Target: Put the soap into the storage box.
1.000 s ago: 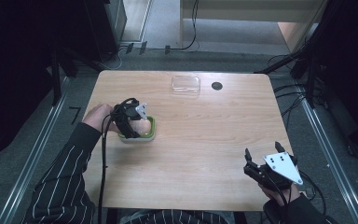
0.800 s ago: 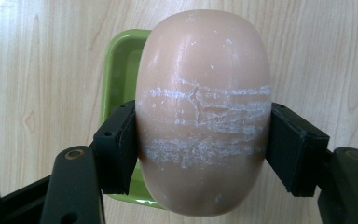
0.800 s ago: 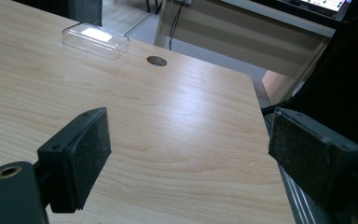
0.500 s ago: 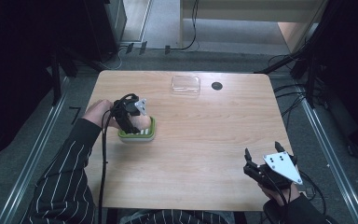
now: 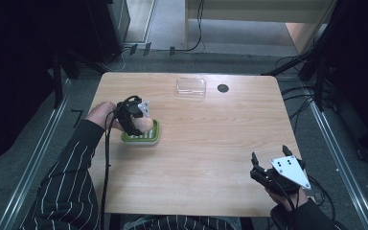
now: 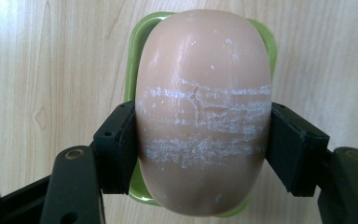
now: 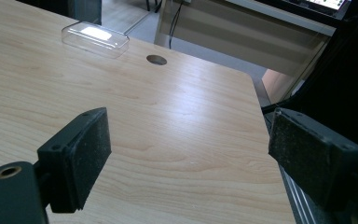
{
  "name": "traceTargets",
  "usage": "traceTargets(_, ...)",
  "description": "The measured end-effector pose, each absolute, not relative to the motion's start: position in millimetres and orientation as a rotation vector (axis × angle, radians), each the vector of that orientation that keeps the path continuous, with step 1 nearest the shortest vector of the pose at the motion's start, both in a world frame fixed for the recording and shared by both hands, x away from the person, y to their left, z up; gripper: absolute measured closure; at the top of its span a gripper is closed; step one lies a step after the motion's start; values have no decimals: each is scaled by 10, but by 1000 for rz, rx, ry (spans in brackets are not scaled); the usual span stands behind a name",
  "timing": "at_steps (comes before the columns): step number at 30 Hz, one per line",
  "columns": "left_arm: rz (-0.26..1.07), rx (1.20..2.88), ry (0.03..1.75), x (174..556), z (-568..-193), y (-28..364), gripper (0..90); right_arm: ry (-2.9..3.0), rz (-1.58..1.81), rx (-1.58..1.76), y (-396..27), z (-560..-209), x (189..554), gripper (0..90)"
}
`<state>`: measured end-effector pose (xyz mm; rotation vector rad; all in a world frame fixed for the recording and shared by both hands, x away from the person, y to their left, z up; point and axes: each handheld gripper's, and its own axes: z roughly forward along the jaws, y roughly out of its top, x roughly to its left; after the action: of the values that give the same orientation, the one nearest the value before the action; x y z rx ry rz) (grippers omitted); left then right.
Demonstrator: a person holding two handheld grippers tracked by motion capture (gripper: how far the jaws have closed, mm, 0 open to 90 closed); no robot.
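Left gripper view: bar of soap (image 6: 204, 112), pinkish, rounded, clamped across its short width by the left hand-held gripper (image 6: 200, 149); pads press both flanks. Soap's long axis runs away from the camera, in line with the green soap dish (image 6: 137, 56) directly beneath it. Dish rim shows all round the bar; whether the soap rests in the dish or hangs just clear of it, cannot tell.

High view: dish (image 5: 152, 138) sits on the counter (image 5: 211, 143) at its left side, left hand-held gripper (image 5: 136, 120) pointing down over it. Clear plastic lid (image 5: 190, 87) lies beyond the dish toward the far edge, well apart. Right hand-held gripper (image 5: 263, 165) is far from the dish at the near right corner, jaws spread, nothing between them.

Judgement: soap and dish axes already match; the coming move is straight down or straight up, left hand's job.
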<state>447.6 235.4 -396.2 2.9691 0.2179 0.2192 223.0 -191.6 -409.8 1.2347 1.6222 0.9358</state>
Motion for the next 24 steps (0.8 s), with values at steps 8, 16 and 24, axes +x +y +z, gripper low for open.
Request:
traceTargets(8,216,2956,211,4543,-4061,2389,337,1623,933,1231,-1916,-4099,2233,136)
traceTargets(16,203,2956,242,4585,-4193,2426,336,1624,933,1230,-1912,-4099,2232,136)
traceTargets(24,195,2979,256,4606,-4272,2412,336,1623,934,1230,-1915,-4099,2233,136)
